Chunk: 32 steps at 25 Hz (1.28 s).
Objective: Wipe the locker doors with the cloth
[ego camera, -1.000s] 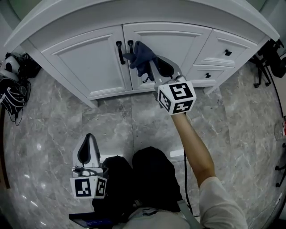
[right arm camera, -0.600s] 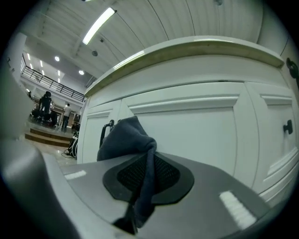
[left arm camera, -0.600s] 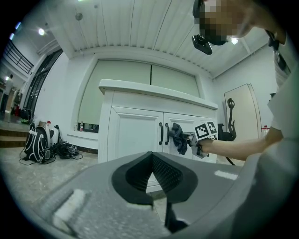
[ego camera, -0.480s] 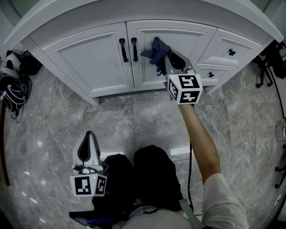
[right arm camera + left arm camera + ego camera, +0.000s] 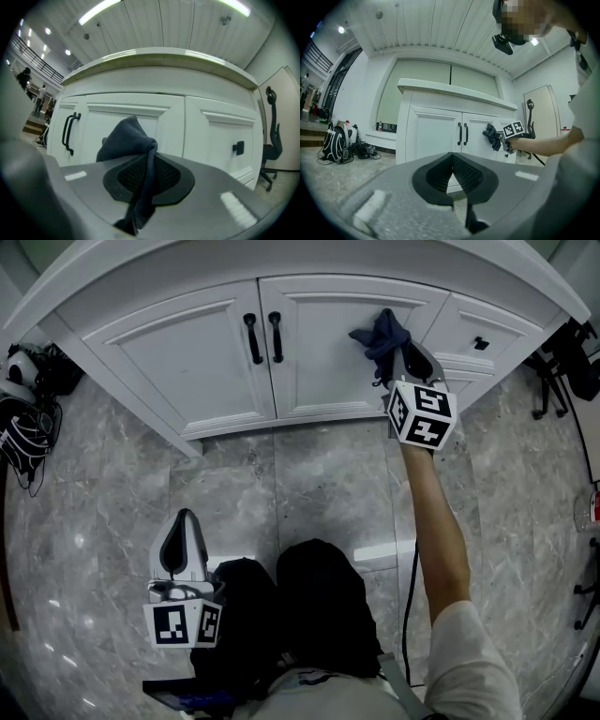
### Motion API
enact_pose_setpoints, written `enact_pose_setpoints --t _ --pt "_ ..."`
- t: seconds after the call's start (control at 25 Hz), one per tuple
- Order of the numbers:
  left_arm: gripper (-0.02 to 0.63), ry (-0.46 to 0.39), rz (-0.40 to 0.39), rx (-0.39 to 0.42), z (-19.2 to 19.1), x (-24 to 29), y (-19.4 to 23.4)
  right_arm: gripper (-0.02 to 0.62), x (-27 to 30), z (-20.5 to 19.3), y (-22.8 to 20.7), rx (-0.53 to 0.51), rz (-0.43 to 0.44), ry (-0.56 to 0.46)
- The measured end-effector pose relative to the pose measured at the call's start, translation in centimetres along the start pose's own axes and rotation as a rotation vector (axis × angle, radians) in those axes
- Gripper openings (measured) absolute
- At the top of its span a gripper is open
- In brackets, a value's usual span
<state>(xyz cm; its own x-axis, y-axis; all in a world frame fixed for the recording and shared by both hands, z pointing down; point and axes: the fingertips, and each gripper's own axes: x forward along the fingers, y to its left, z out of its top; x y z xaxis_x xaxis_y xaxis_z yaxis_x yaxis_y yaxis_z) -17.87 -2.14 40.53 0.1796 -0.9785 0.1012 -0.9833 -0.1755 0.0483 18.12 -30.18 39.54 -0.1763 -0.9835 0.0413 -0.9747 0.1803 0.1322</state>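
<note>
The white cabinet has two doors, a left door (image 5: 178, 357) and a right door (image 5: 328, 338), with two black handles (image 5: 263, 337) at the seam. A dark blue cloth (image 5: 382, 334) is bunched against the upper right corner of the right door. My right gripper (image 5: 394, 351) is shut on the cloth, which hangs down between the pads in the right gripper view (image 5: 133, 145). My left gripper (image 5: 183, 535) hangs low over the floor, well back from the cabinet, shut and holding nothing. In the left gripper view the cloth (image 5: 492, 136) sits right of the handles.
Drawers (image 5: 478, 338) with black knobs sit to the right of the doors. A backpack and bags (image 5: 23, 418) lie on the marble floor at the left. An office chair (image 5: 562, 362) stands at the right. The person's dark knees (image 5: 281, 615) are below.
The right gripper has slid the cloth to the right across the right door, from beside the handles to its right edge. The left gripper has stayed where it was.
</note>
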Motion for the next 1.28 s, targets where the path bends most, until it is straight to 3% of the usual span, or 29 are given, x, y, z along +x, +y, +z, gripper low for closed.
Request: enact_pose_setpoints --t 0.12,0.28,0.52,0.76,1.0,1.28 --pt "0.002 -0.001 0.0 -0.001 0.1 -0.2 0.0 0.041 -0.6 -0.1 -1.0 0.021 -0.017 -0.006" --pt "0.002 0.004 0.003 -0.004 0.0 -0.2 0.1 0.041 -2.8 1.3 1.1 0.045 0.064 -0.078" --pt "0.002 0.004 -0.001 -0.002 -0.1 0.0 0.0 0.041 -7.1 2.1 8.9 0.085 0.265 -0.152" --pt "0.002 0.007 0.015 0.005 0.0 -0.6 0.3 0.041 -5.3 -3.1 16.6 0.125 0.425 -0.076" --pt "0.002 0.01 0.031 0.011 0.2 -0.8 1.0 0.041 -0.9 -6.8 19.5 0.136 0.428 0.01" --pt "0.002 0.017 0.035 0.009 0.0 -0.6 1.2 0.041 1.8 -7.6 18.0 0.149 0.364 0.05"
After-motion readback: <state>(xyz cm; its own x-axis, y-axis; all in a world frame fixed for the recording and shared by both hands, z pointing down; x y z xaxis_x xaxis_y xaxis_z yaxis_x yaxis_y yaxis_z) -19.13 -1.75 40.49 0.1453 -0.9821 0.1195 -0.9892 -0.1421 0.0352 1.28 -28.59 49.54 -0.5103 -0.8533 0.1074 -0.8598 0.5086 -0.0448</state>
